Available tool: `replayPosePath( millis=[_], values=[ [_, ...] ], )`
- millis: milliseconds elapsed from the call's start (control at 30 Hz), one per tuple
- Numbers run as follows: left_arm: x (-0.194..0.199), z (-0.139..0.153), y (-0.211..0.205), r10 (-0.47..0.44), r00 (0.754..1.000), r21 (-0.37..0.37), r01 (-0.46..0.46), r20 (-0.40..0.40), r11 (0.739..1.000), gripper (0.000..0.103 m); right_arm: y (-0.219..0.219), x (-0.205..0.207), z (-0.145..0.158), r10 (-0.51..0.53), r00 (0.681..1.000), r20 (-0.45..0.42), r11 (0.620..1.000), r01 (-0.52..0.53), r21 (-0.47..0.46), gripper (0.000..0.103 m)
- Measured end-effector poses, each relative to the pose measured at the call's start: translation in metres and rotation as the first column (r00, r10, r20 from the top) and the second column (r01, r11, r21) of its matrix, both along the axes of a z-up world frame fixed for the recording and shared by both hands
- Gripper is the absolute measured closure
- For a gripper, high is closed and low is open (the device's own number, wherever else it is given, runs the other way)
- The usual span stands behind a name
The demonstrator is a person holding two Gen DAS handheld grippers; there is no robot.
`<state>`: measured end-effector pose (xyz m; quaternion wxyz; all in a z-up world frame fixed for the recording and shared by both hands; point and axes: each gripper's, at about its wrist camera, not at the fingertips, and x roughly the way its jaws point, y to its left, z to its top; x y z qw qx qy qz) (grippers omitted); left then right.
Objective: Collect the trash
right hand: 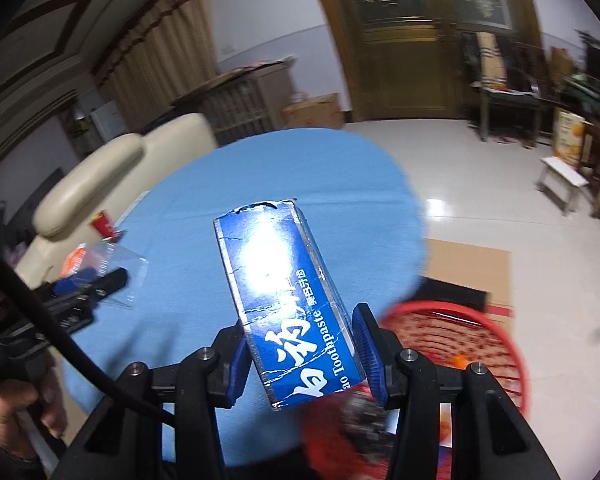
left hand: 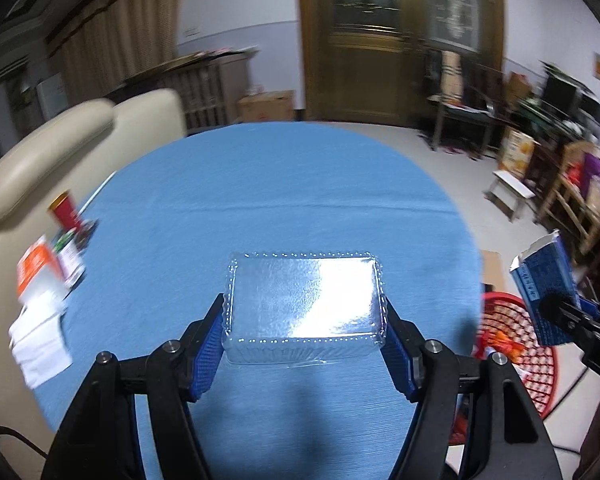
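Note:
My left gripper (left hand: 304, 320) is shut on a clear plastic clamshell box (left hand: 304, 300), held above the blue table (left hand: 260, 184). My right gripper (right hand: 300, 344) is shut on a blue toothpaste box (right hand: 284, 292), held over the table's right edge beside the red mesh basket (right hand: 460, 344). The toothpaste box (left hand: 544, 280) and right gripper (left hand: 560, 312) show at the right of the left wrist view, above the basket (left hand: 516, 356). The left gripper (right hand: 96, 284) with the clear box (right hand: 116, 268) shows at the left of the right wrist view.
A red cup (left hand: 66, 210), an orange-and-white carton (left hand: 40, 272), a printed packet (left hand: 72, 256) and white paper (left hand: 40, 344) lie at the table's left edge. A cream sofa (left hand: 60, 140) stands behind. A cardboard sheet (right hand: 472, 268) lies on the floor under the basket.

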<state>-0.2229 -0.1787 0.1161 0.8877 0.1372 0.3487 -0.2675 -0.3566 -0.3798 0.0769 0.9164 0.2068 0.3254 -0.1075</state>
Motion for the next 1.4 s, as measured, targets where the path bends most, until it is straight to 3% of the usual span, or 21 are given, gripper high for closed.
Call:
replayPosePath(
  millis=[233,400,500,567,600,933,1067,1233,1400],
  values=[
    [-0.032,-0.004,-0.042,-0.146,0.989,0.019,0.146,-0.006,0.989,0.032,-0.058,-0.034,-0.039,-0.132,0.982,-0.137,0.991,0.129,-0.026,0.053],
    [-0.049,-0.01,-0.063,-0.228,0.973,0.04,0.228,-0.025,0.973,0.032,-0.081,-0.046,-0.073,-0.168,0.962,-0.215,0.985,0.174,0.009,0.052],
    [-0.059,-0.013,-0.078,-0.278,0.96,0.051,0.279,-0.034,0.959,0.032,-0.086,-0.043,-0.085,-0.155,0.954,-0.256,0.985,0.169,0.033,0.045],
    [-0.064,-0.014,-0.088,-0.302,0.952,0.06,0.304,-0.039,0.951,0.032,-0.087,-0.043,-0.091,-0.163,0.95,-0.267,0.984,0.176,0.028,0.031],
    [-0.067,-0.016,-0.093,-0.317,0.947,0.067,0.32,-0.043,0.945,0.032,-0.089,-0.046,-0.091,-0.179,0.947,-0.265,0.981,0.193,0.028,0.031],
    [-0.093,-0.031,-0.142,-0.436,0.896,0.092,0.443,-0.082,0.892,0.031,-0.122,-0.091,-0.045,-0.312,0.94,-0.138,0.944,0.323,0.068,0.031],
    [-0.102,-0.052,-0.16,-0.477,0.867,0.095,0.492,-0.146,0.865,0.026,-0.128,-0.105,-0.023,-0.349,0.932,-0.1,0.933,0.355,0.053,0.031],
    [-0.109,-0.089,-0.18,-0.496,0.829,0.184,0.547,-0.259,0.817,0.025,-0.135,-0.118,0.011,-0.384,0.923,-0.024,0.922,0.385,0.037,0.031],
    [-0.102,-0.085,-0.168,-0.474,0.827,0.147,0.531,-0.302,0.834,0.024,-0.132,-0.113,0.028,-0.369,0.93,0.012,0.929,0.368,0.026,0.031]
  ],
)
